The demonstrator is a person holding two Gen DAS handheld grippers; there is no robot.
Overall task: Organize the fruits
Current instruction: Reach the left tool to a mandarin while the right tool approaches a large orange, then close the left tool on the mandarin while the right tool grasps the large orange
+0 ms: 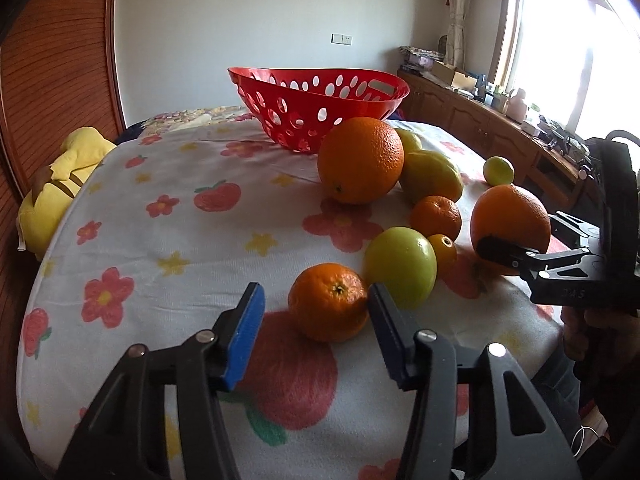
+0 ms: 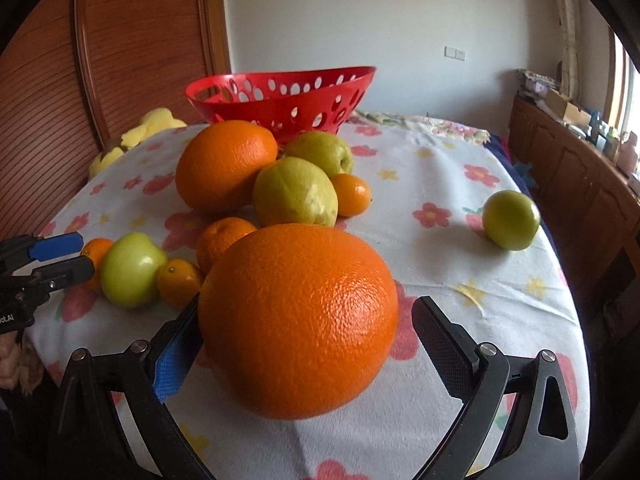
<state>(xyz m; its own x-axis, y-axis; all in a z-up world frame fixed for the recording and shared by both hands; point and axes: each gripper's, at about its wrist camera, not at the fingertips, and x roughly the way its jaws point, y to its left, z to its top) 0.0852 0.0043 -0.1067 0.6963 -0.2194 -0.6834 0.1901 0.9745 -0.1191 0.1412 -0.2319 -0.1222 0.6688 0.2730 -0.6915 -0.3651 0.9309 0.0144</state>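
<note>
the right gripper (image 2: pixel 304 344) has its jaws apart around a large orange (image 2: pixel 298 320), the left pad touching or nearly so, the right pad just off the peel; it looks unclamped, though contact is hard to judge. the left gripper (image 1: pixel 316 312) is spread, a small orange (image 1: pixel 329 301) just ahead between its tips. beyond both waits the empty red basket (image 2: pixel 280 98). next: close, lift, carry forward over the fruit pile.

One red perforated plastic basket (image 2: pixel 280 98), two large oranges (image 2: pixel 298 320) (image 2: pixel 226 164), four small orange mandarins (image 1: pixel 328 300) (image 2: pixel 222 240) (image 2: pixel 178 282) (image 2: pixel 352 194), one yellow lemon (image 2: pixel 296 192), three round green fruits (image 2: pixel 130 268) (image 2: pixel 510 218) (image 2: pixel 324 152), one floral tablecloth (image 2: pixel 440 184), one yellow plush toy (image 1: pixel 60 188).
</note>
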